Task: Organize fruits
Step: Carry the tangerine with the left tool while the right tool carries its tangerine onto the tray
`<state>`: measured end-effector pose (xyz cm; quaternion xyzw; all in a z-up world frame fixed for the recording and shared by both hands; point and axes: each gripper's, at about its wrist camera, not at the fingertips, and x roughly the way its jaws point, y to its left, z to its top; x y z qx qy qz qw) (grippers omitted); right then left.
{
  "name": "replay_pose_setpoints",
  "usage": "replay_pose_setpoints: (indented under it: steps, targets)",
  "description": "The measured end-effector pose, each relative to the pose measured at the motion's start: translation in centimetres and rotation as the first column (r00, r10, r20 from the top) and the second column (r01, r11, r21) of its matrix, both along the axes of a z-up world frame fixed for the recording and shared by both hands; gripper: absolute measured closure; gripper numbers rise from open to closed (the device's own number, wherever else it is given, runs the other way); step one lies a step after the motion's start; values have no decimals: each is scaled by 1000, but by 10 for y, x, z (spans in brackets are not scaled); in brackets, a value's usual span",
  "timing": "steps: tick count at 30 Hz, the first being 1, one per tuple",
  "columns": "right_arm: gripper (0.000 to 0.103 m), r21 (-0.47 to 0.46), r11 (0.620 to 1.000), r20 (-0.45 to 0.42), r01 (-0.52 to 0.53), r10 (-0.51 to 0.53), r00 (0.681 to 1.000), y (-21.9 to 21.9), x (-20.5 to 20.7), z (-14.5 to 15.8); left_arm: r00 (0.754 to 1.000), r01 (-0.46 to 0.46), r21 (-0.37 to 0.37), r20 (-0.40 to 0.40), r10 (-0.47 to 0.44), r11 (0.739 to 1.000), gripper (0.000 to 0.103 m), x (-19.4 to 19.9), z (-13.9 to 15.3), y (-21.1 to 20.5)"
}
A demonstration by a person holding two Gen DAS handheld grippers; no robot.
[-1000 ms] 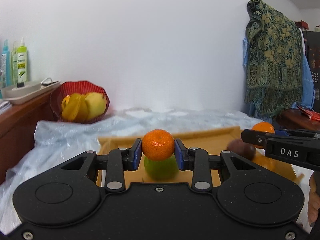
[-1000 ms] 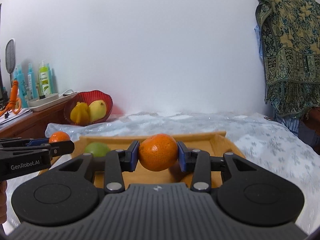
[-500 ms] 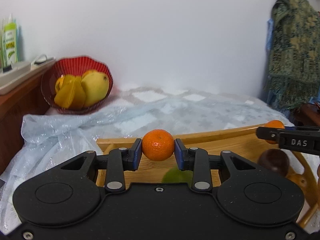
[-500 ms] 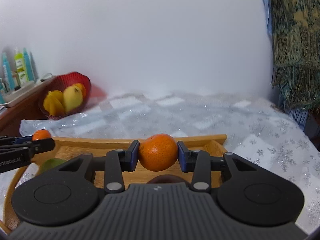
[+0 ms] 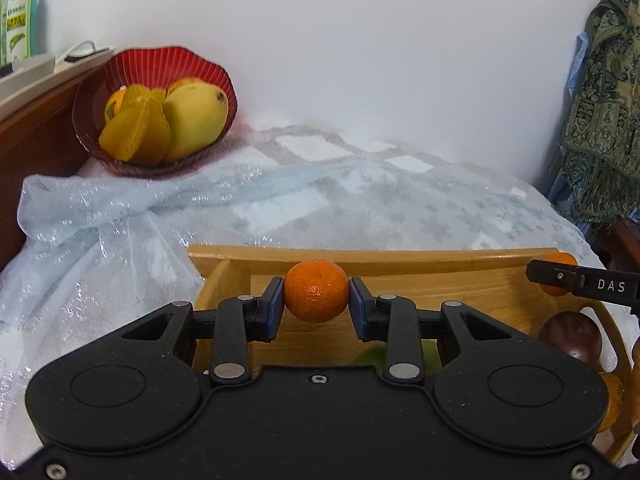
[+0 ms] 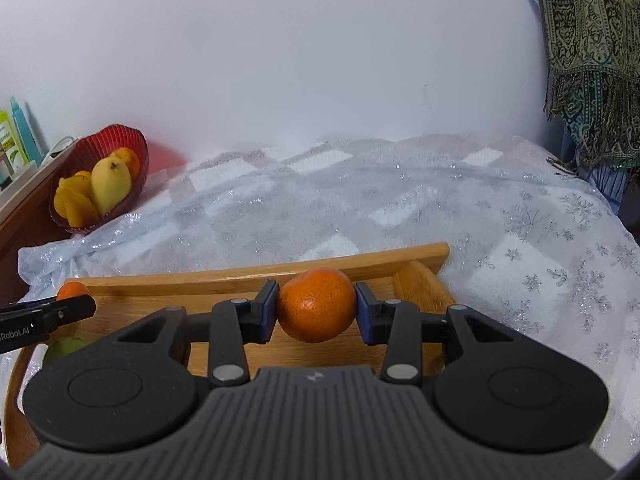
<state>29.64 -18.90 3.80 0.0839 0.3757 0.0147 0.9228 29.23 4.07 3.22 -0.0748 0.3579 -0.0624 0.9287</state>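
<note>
My left gripper (image 5: 317, 309) is shut on a small orange mandarin (image 5: 317, 290), held above the far part of the wooden tray (image 5: 360, 257). My right gripper (image 6: 316, 313) is shut on a larger mandarin (image 6: 317, 310) over the same wooden tray (image 6: 260, 270). Each gripper shows at the edge of the other's view with its fruit, the right gripper (image 5: 560, 274) at the right and the left gripper (image 6: 72, 300) at the left. In the tray lie a green fruit (image 5: 374, 356), a dark brown fruit (image 5: 570, 338) and another orange fruit (image 5: 612, 400), all partly hidden. A red bowl (image 5: 160, 60) at far left holds a mango (image 5: 196, 118) and starfruit (image 5: 136, 132).
A glittery pale-blue cloth (image 6: 400, 200) covers the surface up to the white wall. A wooden shelf (image 5: 36, 136) with bottles (image 5: 18, 12) stands at left. A patterned green scarf (image 6: 592, 48) hangs at right.
Both grippers have moved forward and tilted down with their mandarins. The tray's fruits have slipped under the grippers and the red bowl looks closer.
</note>
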Motion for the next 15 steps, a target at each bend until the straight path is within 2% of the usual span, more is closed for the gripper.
replay_pose_setpoints:
  steps: [15]
  targets:
    - [59, -25, 1000, -12, -1, 0, 1000, 2, 5, -4, 1000, 0, 3, -21, 0, 1000, 71, 6, -8, -1]
